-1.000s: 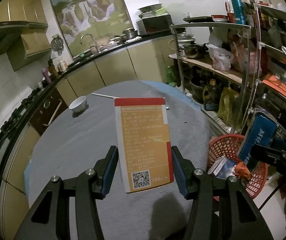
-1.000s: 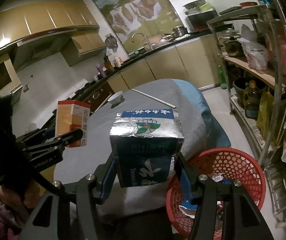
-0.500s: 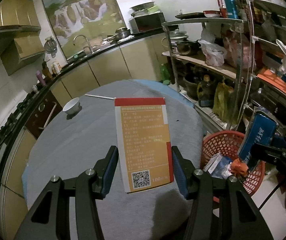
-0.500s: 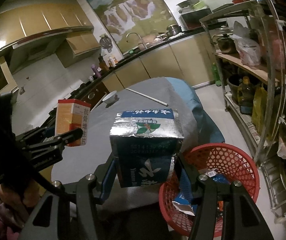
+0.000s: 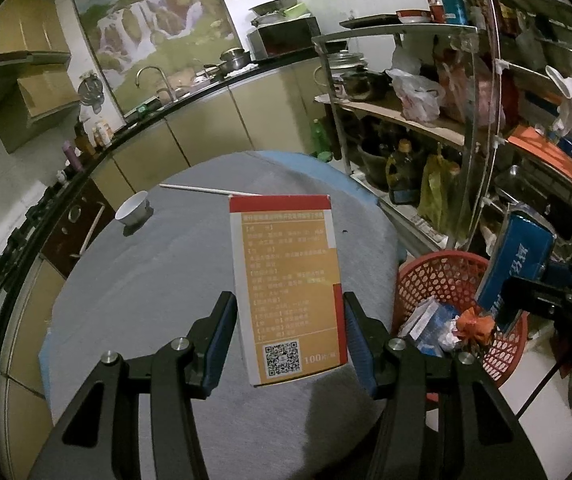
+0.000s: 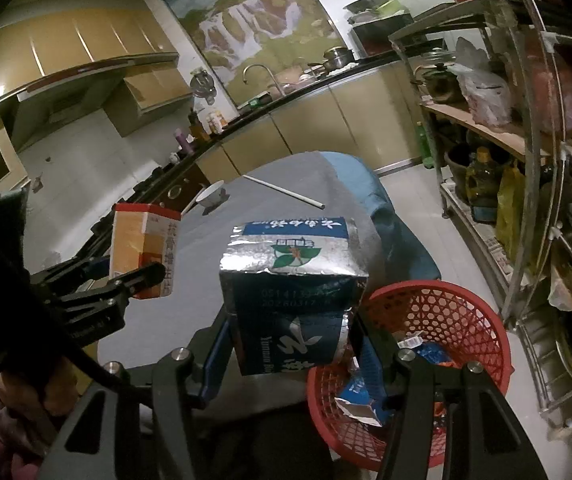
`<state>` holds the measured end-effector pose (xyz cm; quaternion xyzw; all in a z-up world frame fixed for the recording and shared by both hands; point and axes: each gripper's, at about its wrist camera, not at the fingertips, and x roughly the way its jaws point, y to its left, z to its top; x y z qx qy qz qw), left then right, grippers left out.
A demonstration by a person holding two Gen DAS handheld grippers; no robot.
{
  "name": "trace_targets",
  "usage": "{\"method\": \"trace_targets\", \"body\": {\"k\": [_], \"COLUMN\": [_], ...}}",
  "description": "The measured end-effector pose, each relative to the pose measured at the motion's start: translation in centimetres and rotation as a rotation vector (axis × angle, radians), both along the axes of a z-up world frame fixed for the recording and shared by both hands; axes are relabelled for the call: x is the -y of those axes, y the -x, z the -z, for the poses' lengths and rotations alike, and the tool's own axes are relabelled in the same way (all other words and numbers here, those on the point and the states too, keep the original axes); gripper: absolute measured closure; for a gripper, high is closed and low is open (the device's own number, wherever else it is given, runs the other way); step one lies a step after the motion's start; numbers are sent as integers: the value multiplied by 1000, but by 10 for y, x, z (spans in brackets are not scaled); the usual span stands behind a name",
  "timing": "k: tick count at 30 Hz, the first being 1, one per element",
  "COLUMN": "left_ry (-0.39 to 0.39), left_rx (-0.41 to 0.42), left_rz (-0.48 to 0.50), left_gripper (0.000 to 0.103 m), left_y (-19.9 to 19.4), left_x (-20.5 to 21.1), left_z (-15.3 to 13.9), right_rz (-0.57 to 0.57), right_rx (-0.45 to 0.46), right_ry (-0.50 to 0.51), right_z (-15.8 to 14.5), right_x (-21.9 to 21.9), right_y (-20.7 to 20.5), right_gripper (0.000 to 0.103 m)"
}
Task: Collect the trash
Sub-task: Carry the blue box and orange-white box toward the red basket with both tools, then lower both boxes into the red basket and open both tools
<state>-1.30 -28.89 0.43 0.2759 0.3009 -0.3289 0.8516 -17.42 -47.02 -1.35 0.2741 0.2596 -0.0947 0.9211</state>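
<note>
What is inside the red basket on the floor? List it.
The red basket holds crumpled trash: blue-and-white packaging, an orange scrap and a torn blue carton piece. The blue carton in the right gripper covers part of it; deeper contents are hidden.

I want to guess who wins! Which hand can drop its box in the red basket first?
Probably the right. The right gripper holds the blue carton almost beside the red basket's rim. The left gripper holds the orange box over the grey table, farther from the basket.
</note>
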Motion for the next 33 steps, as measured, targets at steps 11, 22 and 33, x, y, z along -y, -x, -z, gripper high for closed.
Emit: {"method": "trace_targets", "body": {"k": [11, 22, 33], "left_ry": [-21, -45, -70], "left_rx": [-15, -23, -31], "left_rz": [19, 48, 77], "left_gripper": [48, 48, 48], "left_y": [0, 3, 7], "left_x": [7, 18, 33], "left_z": [7, 14, 23], "right_rz": [14, 40, 67], "right_rx": [-14, -28, -39], "right_ry": [-6, -30, -52], "right_z": [4, 13, 22], "right_x": [3, 12, 23], "right_y": [1, 8, 13], "right_gripper": [44, 44, 44]}}
